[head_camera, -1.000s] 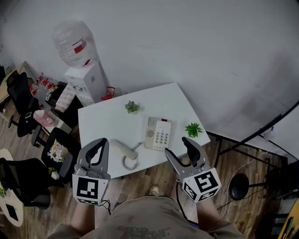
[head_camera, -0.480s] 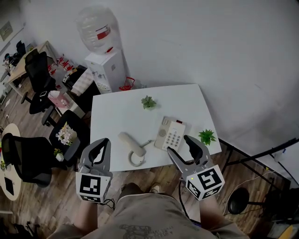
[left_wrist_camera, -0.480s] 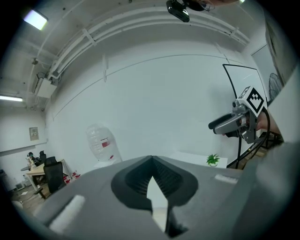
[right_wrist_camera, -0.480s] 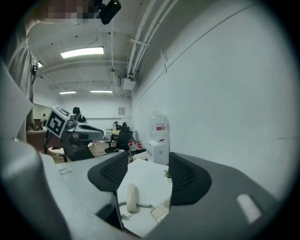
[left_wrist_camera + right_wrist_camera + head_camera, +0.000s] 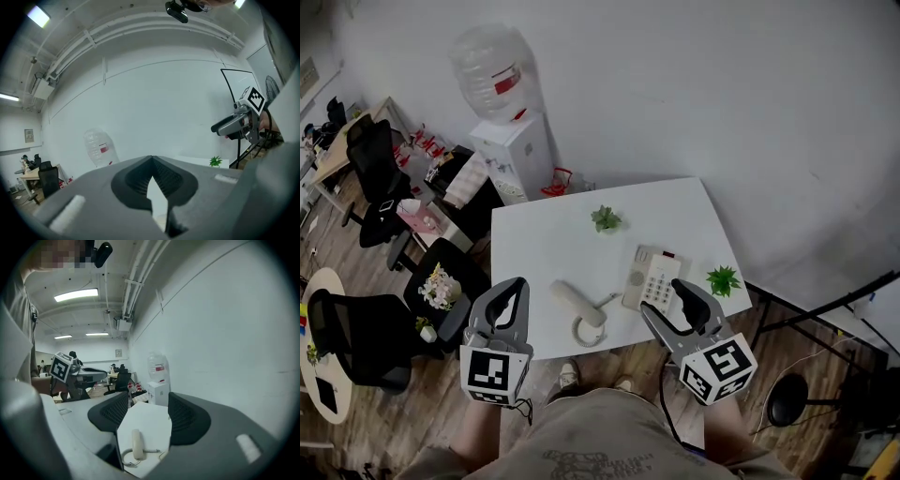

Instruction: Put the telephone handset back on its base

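The cream handset [image 5: 572,298] lies on the white table [image 5: 544,244] near its front edge, off its base, with its coiled cord [image 5: 589,330] beside it. The telephone base [image 5: 652,279] with its keypad sits to the right of the handset. My left gripper [image 5: 512,287] hovers at the table's front left corner, its tips meeting, with nothing in it [image 5: 151,161]. My right gripper [image 5: 672,307] hangs in front of the base, open and empty. In the right gripper view the handset [image 5: 137,444] shows far off between the parted jaws [image 5: 145,411].
Two small green plants [image 5: 606,219] [image 5: 724,279] stand on the table. A water dispenser [image 5: 511,141] stands behind its left end. Office chairs [image 5: 366,328] and a flower pot [image 5: 439,286] crowd the floor to the left. A black stand leg [image 5: 825,300] runs along the right.
The head view has swung, so the table now sits further right. Both grippers have drifted a little along the table's front edge. The jaws and the handset are unchanged.
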The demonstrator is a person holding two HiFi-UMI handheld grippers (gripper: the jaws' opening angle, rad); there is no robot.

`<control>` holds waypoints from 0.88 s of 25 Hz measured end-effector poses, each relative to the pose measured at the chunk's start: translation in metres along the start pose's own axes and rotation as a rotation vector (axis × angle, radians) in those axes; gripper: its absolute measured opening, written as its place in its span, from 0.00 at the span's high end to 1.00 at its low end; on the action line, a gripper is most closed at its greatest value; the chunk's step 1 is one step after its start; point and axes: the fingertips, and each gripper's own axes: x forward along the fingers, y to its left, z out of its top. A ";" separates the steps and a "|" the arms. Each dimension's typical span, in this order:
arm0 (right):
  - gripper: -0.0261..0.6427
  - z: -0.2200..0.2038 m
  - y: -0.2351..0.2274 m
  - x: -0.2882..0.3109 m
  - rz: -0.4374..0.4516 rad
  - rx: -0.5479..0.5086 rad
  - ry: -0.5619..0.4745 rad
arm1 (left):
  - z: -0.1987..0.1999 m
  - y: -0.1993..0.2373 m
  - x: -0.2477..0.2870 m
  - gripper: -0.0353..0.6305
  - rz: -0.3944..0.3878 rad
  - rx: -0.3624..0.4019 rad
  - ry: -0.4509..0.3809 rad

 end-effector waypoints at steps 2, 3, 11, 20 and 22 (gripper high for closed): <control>0.52 0.000 0.000 0.005 -0.013 -0.008 0.004 | 0.001 0.006 0.003 0.95 -0.007 0.006 -0.003; 0.52 0.000 0.001 0.009 -0.016 -0.009 0.007 | -0.001 0.008 0.003 0.95 -0.011 0.008 0.001; 0.52 -0.011 0.015 0.037 0.011 -0.045 0.065 | -0.021 0.021 0.005 0.95 -0.016 -0.012 0.035; 0.52 -0.055 0.038 0.104 0.133 -0.081 0.203 | -0.060 0.026 0.008 0.95 0.000 -0.028 0.124; 0.52 -0.071 0.043 0.118 0.158 -0.090 0.247 | -0.072 0.030 0.009 0.95 0.008 -0.046 0.149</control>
